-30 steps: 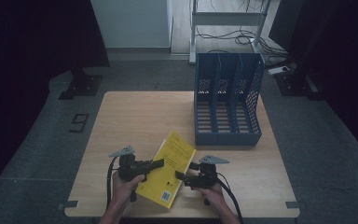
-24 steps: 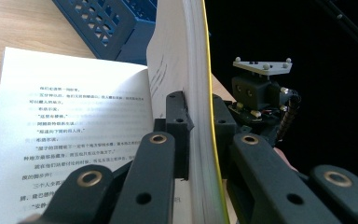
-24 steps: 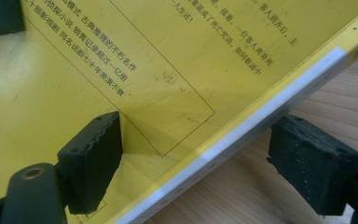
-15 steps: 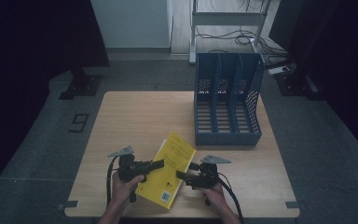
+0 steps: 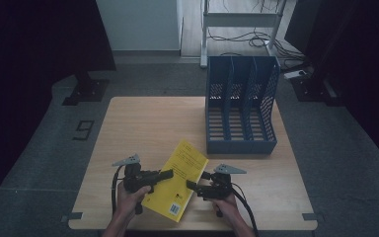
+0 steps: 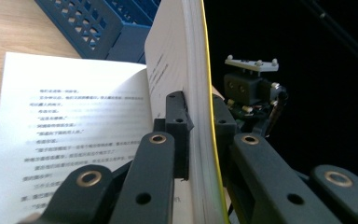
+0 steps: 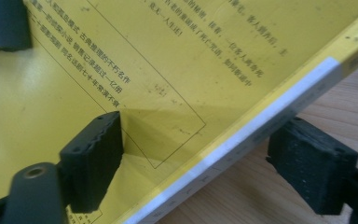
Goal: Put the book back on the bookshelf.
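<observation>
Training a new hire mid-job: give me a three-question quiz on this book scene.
1. True or false: the left gripper is clamped on part of the yellow book.
2. How many slots does the blue file rack have?
3. Which does the right gripper straddle: (a) the book's spine edge, (b) the rack wall, (c) the table edge?

Key: 1 true, a stack of pages with the cover. 2 three. 3 (a), jaws apart.
</observation>
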Action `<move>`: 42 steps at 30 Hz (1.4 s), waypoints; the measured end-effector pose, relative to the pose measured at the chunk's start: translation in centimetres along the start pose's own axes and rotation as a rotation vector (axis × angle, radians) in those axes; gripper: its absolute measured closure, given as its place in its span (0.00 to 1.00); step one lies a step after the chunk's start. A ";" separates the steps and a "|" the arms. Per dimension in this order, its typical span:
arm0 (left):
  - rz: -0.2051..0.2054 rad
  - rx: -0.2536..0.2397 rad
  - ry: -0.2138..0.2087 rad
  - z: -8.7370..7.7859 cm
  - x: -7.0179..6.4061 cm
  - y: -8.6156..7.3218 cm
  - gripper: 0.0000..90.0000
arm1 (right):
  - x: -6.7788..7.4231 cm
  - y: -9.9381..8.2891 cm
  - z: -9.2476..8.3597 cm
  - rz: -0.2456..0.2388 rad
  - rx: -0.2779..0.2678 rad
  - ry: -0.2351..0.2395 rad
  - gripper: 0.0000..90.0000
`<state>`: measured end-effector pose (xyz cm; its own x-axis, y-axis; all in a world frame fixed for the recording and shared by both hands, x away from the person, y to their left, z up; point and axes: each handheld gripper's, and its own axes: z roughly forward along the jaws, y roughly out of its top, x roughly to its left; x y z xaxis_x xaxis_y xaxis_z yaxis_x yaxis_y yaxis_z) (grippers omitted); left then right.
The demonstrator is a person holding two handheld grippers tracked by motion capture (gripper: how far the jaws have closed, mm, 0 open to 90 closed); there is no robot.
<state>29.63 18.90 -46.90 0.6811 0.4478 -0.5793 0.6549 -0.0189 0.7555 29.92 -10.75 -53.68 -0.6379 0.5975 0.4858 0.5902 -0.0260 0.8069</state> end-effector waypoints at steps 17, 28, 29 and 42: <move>-0.003 0.022 0.011 -0.3 0.8 -0.1 0.92 | 1.0 0.3 -1.3 -0.087 -0.086 -0.087 0.32; -0.005 0.026 -0.011 -0.3 0.9 -0.1 0.92 | 1.2 0.5 -1.9 -0.138 -0.119 -0.036 0.38; -0.005 0.026 -0.011 -0.3 0.9 -0.1 0.92 | 1.2 0.5 -1.9 -0.138 -0.119 -0.036 0.38; 0.008 0.079 0.003 0.8 1.2 -0.5 0.92 | 1.5 0.7 -1.8 -0.148 -0.114 -0.011 0.49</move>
<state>30.34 18.71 -48.22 0.6852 0.4504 -0.5724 0.6737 -0.0932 0.7331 28.48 -11.29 -51.82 -0.7078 0.6104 0.3556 0.4299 -0.0272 0.9025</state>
